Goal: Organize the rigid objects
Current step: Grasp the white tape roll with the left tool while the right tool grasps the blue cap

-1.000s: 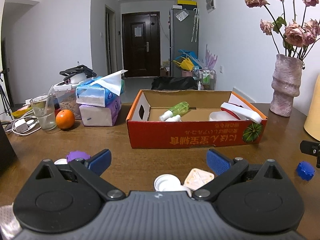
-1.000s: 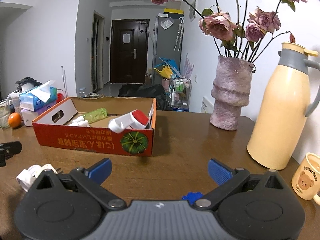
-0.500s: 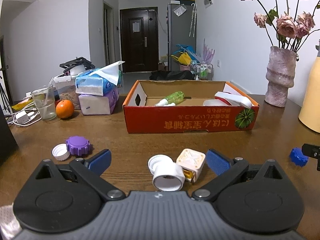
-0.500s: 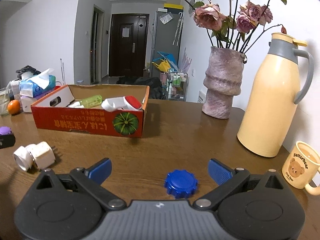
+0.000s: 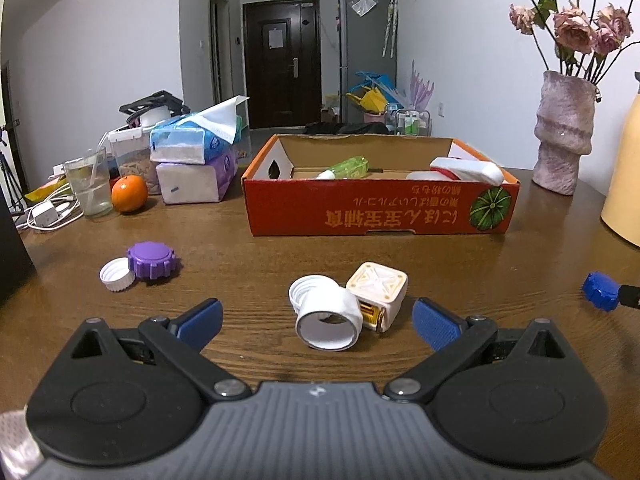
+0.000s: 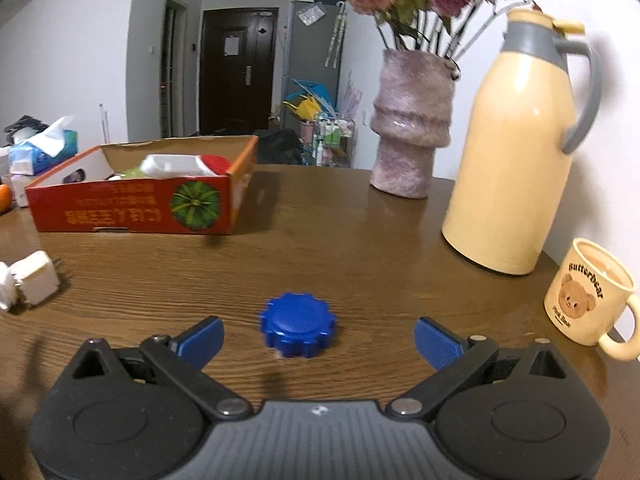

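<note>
My left gripper [image 5: 318,320] is open and empty, just short of a white cap [image 5: 329,318] lying on its side against a cream cube [image 5: 378,294]. A purple lid [image 5: 152,259] and a small white cap [image 5: 117,274] lie to the left. My right gripper [image 6: 318,340] is open, with a blue scalloped lid [image 6: 298,330] on the table between and just beyond its fingertips; the lid also shows in the left wrist view [image 5: 600,296]. The red cardboard box [image 5: 380,212] holds a green bottle [image 5: 350,166] and a white and red bottle [image 5: 466,168].
A pink vase [image 6: 412,136], a cream thermos [image 6: 516,152] and a bear mug [image 6: 588,300] stand at the right. Tissue packs [image 5: 192,160], an orange [image 5: 129,193], a glass [image 5: 89,188] and a charger with cables [image 5: 46,214] stand at the left.
Both grippers have pulled back and tilted down. The white cap and cube now sit ahead of the left fingertips; the blue lid now sits between the right fingertips.
</note>
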A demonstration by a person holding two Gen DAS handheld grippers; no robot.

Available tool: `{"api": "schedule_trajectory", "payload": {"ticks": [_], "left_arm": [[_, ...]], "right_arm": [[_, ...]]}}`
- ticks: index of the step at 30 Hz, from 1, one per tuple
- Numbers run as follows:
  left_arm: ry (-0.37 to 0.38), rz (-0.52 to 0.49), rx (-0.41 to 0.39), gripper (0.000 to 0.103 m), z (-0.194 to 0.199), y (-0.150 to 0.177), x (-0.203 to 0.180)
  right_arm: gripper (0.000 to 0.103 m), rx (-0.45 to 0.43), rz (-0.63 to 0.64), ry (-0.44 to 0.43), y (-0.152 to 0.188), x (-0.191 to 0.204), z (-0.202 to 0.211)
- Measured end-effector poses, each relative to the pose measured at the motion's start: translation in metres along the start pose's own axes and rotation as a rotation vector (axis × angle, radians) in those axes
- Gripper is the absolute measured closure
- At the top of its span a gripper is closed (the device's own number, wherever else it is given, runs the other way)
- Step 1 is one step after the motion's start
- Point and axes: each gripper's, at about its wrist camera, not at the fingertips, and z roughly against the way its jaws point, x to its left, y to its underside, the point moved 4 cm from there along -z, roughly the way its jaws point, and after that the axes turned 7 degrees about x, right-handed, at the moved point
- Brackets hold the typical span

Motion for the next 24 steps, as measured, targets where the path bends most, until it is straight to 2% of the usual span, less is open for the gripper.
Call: {"api": "schedule_trajectory", "payload": {"ticks": [3, 13, 15, 16, 17, 18, 19, 24], "left_arm": [[-0.002, 0.006, 0.011, 0.0, -0.004, 0.001, 0.001], [-0.008, 0.012, 0.045, 0.0, -0.017, 0.002, -0.001], [-0.009, 0.013, 0.054, 0.0, -0.02, 0.002, -0.001], [-0.009, 0.015, 0.057, 0.0, -0.021, 0.002, -0.001], [-0.01, 0.016, 0.059, 0.0, -0.022, 0.002, 0.0], [-0.012, 0.017, 0.061, 0.0, -0.024, 0.002, 0.0], [-0.013, 0.018, 0.064, 0.0, -0.025, 0.001, 0.0], [-0.016, 0.013, 0.065, 0.0, -0.031, 0.0, -0.001]], "right_arm": [[0.005, 0.011, 0.003, 0.011, 0.0, -0.008, -0.01], [0.018, 0.039, 0.027, -0.064, -0.005, -0.005, -0.042], [0.024, 0.048, 0.033, -0.071, -0.007, -0.002, -0.048], [0.032, 0.057, 0.033, -0.08, -0.007, -0.001, -0.051], [0.044, 0.068, 0.031, -0.092, -0.007, -0.001, -0.054], [0.049, 0.07, 0.024, -0.107, -0.007, -0.001, -0.055], [0.052, 0.069, 0.014, -0.125, -0.007, -0.001, -0.055], [0.052, 0.059, 0.021, -0.126, -0.006, 0.001, -0.054]]}}
